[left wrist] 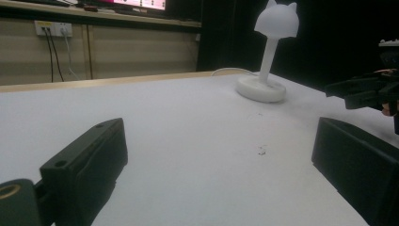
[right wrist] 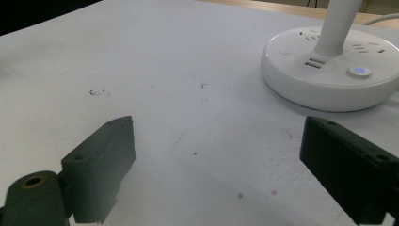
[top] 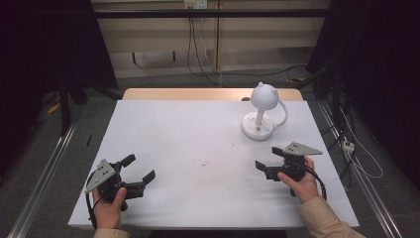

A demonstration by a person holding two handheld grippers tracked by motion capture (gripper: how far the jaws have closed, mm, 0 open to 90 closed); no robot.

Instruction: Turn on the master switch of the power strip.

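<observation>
Standing on the far right part of the white table top [top: 198, 148], the small white plastic desk lamp with a cat-eared dome shade [top: 260, 115] rises from a round, flat base on a slim stalk that leans slightly; the shade carries two short pointed ears and looks matte and unlit. The base (seen close in the right gripper view) has socket slots, a pair of USB ports beside the stalk and a round button with a faint blue glow [right wrist: 358, 70], and a white cord [top: 283, 111] curves away from it behind the stalk toward the table's far edge. Nearest to the lamp is the right gripper [top: 271, 157], black with a grey three-cornered plate on top, held in the person's right hand [top: 300, 182] just in front of the base and apart from it, jaws spread wide with nothing between them. Well apart, at the near left corner of the table, the left gripper [top: 138, 166] sits in the left hand [top: 110, 208], its jaws likewise spread and empty, pointing across the table toward the lamp.
</observation>
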